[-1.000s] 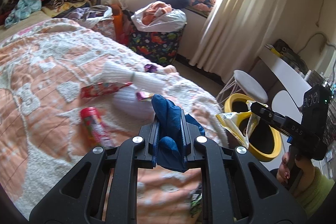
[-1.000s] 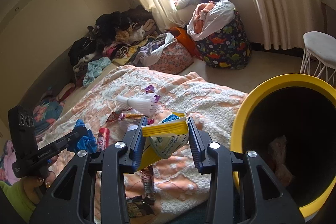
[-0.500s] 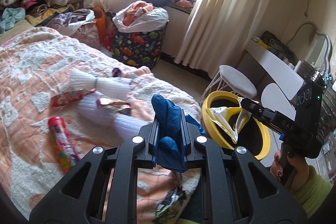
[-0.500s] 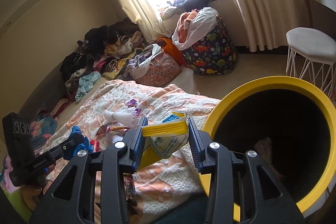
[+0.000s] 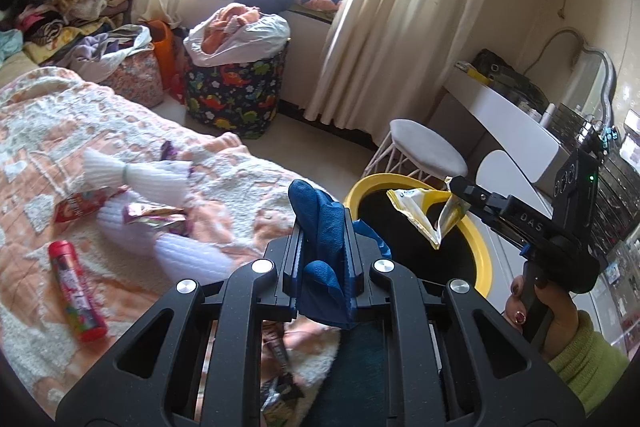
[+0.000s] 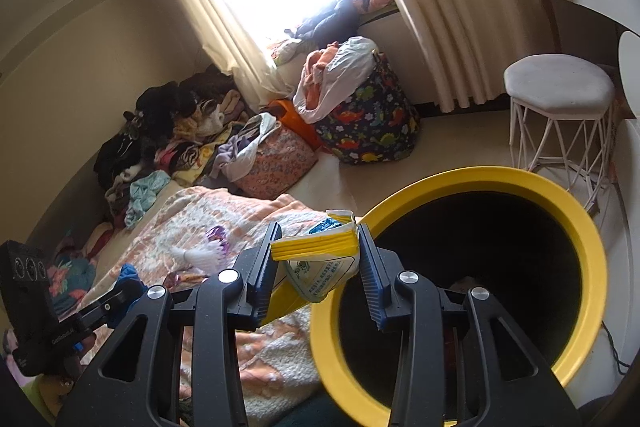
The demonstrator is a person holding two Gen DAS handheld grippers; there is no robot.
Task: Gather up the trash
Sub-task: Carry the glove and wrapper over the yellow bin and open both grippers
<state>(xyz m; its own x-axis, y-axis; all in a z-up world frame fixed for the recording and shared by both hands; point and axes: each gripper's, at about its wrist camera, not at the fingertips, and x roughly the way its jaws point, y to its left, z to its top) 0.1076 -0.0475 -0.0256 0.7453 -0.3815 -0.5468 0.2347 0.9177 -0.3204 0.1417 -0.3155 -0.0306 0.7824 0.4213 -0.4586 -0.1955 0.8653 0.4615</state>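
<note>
Left wrist view: left gripper (image 5: 323,247) jaws pressed tight on a blue cloth-like wad (image 5: 320,223), held above the near right edge of the bed (image 5: 36,131). To its right the right gripper (image 5: 454,197) hangs a yellow-and-white wrapper (image 5: 422,211) over the mouth of the yellow bin (image 5: 486,259), which sits on the floor just off the bed's right edge. On the blanket: red tube (image 5: 74,293) near left, red packet (image 5: 78,203) and shiny purple wrapper (image 5: 154,219) beside a white ribbed fabric bundle (image 5: 138,179), another wrapper (image 5: 280,343) under the gripper frame. I'd judge those next pickups. Stool (image 5: 428,153) and white desk (image 5: 516,131) sit beyond the bin, clear of the path.

Right wrist view: right gripper (image 6: 318,259) jaws partly spread, pinching the wrapper (image 6: 320,259) by its folded yellow top. The wrapper sits over the bin rim (image 6: 520,181) at its left side, not yet centred over the dark opening. Best move, I'd say: push further right over the opening before letting go, otherwise the light bag may catch the rim and slide back onto the bed. Something pale already lies deep inside the bin, too dim to identify. Left gripper (image 6: 128,287) with the blue wad is at far left over the bed, well apart from the bin; it needs its own trip. Dinosaur-print hamper (image 6: 368,131) and clothes pile (image 6: 172,131) sit far back, not in the way.
</note>
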